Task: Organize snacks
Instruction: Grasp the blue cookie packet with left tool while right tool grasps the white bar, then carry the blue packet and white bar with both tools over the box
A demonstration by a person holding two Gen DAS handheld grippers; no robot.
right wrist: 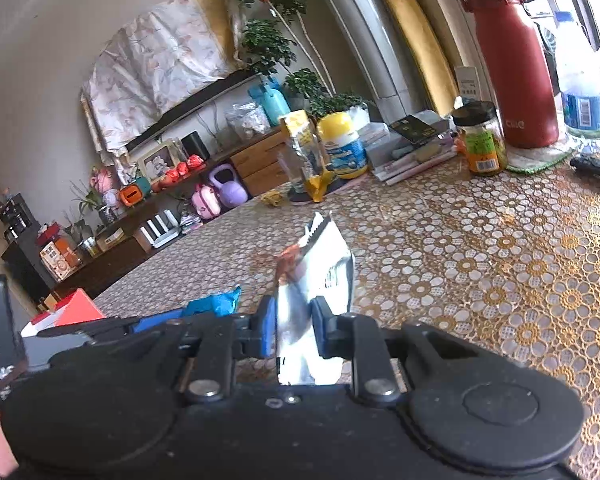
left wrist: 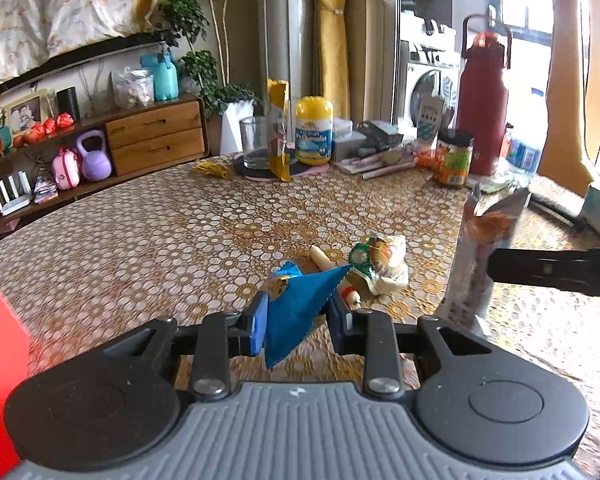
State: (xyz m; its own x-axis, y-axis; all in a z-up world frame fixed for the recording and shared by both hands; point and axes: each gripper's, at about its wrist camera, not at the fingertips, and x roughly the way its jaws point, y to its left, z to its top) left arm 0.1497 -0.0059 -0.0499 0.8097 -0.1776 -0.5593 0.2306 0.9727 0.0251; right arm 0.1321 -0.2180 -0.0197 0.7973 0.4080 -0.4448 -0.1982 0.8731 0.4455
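We note the left gripper point(left wrist: 298, 312) clamped on a blue snack packet point(left wrist: 296, 312), held clear of the patterned tablecloth point(left wrist: 160, 232), while the right gripper point(right wrist: 294, 330) is pinched tight on a silver snack pouch point(right wrist: 320, 276) that stands upright between its pads. On the table just beyond the blue packet we see a sausage stick point(left wrist: 332, 270) touching a green-and-white wrapped snack point(left wrist: 380, 266). Further back stand a yellow-lidded jar point(left wrist: 314, 130), a red flask point(left wrist: 482, 100) and a glass point(left wrist: 256, 142).
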